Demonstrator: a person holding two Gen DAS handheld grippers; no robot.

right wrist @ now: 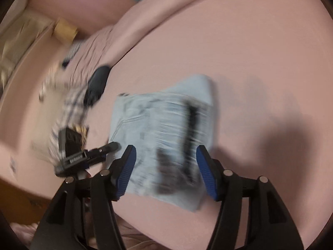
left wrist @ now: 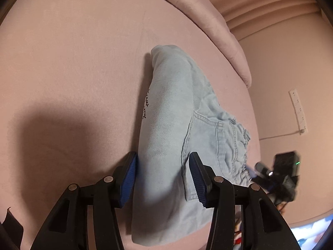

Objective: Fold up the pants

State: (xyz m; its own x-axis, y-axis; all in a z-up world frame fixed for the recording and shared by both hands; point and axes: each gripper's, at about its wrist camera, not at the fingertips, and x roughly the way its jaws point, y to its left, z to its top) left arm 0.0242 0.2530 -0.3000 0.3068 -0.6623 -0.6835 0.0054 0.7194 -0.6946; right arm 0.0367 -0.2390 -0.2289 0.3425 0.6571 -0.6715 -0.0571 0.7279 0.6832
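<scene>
Light blue denim pants point(left wrist: 170, 137) lie folded into a compact bundle on the pink bed sheet point(left wrist: 72, 62), back pocket and gathered waistband facing up. My left gripper point(left wrist: 163, 166) is open, its blue pads on either side of the bundle's near end, holding nothing. In the right wrist view the same pants point(right wrist: 164, 139) show as a blurred folded rectangle. My right gripper point(right wrist: 165, 160) is open above their near edge and empty. The left gripper point(right wrist: 83, 156) shows there at the pants' left edge; the right gripper point(left wrist: 276, 173) shows at the waistband side in the left wrist view.
A pink pillow point(left wrist: 218, 20) lies at the head of the bed. A white power strip point(left wrist: 298, 110) with a cable lies beyond the bed. The person's plaid sleeve point(right wrist: 70, 106) and black glove point(right wrist: 96, 83) reach in from the left.
</scene>
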